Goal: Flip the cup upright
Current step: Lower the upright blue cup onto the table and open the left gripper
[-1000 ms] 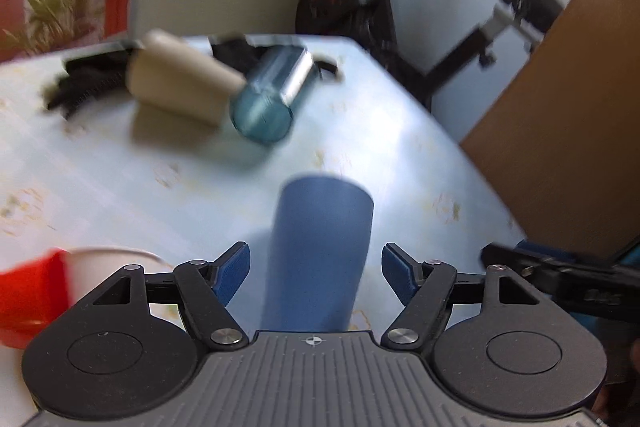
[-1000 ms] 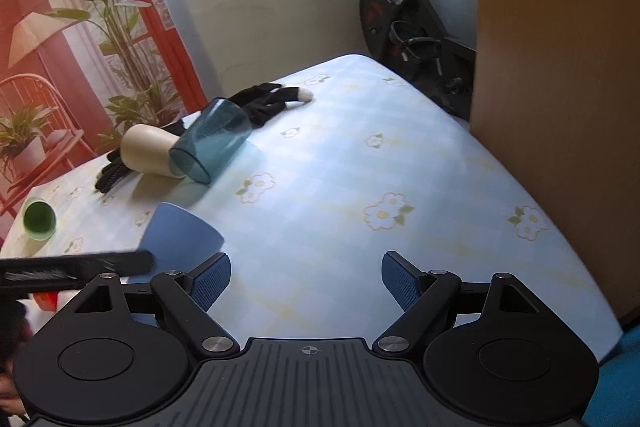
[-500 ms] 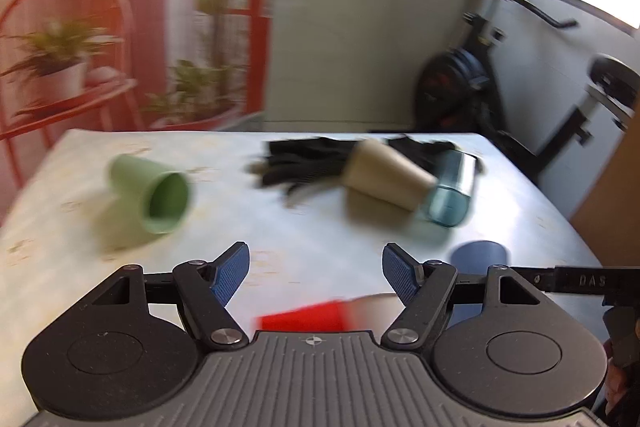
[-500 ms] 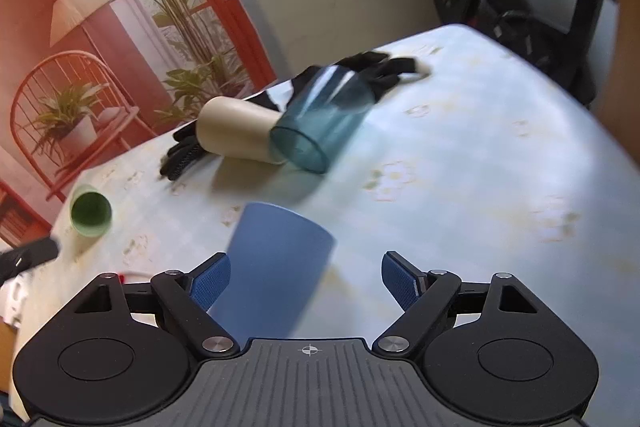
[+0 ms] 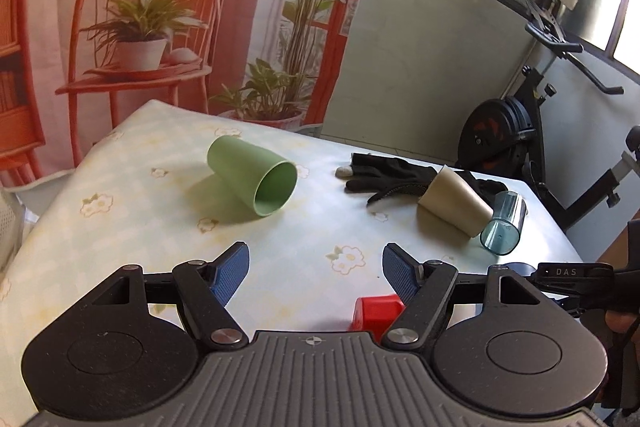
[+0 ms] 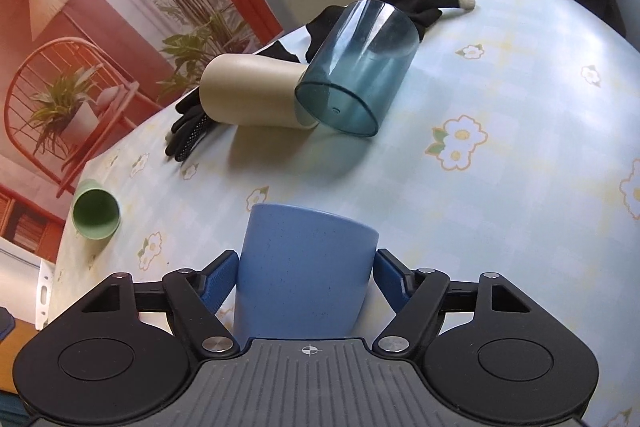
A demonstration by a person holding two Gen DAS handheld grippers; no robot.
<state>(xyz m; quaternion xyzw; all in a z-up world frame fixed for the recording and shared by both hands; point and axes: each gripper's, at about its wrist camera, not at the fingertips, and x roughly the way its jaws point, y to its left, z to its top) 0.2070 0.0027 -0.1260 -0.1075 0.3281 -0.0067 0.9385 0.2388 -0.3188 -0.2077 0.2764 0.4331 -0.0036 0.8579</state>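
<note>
A blue cup [image 6: 304, 271] stands upside down on the table between the fingers of my right gripper [image 6: 305, 279]. The jaws are open and close around its sides; contact is not clear. My left gripper [image 5: 316, 273] is open and empty above the table. A green cup [image 5: 254, 181] lies on its side ahead of it, mouth toward me; it also shows at the left in the right wrist view [image 6: 95, 215]. A beige cup [image 6: 250, 95] and a clear teal cup [image 6: 356, 83] lie on their sides, touching. A red cup [image 5: 376, 313] sits just under the left gripper.
Black gloves [image 5: 390, 179] lie behind the beige cup. The table [image 5: 132, 187] has a floral cloth. An exercise bike [image 5: 516, 135] stands past the far right edge. The right gripper's body [image 5: 576, 275] shows at the right of the left wrist view.
The left gripper has swung left, off the blue cup, and now faces the green cup. The right gripper has moved in over the blue cup, which now sits between its fingers.
</note>
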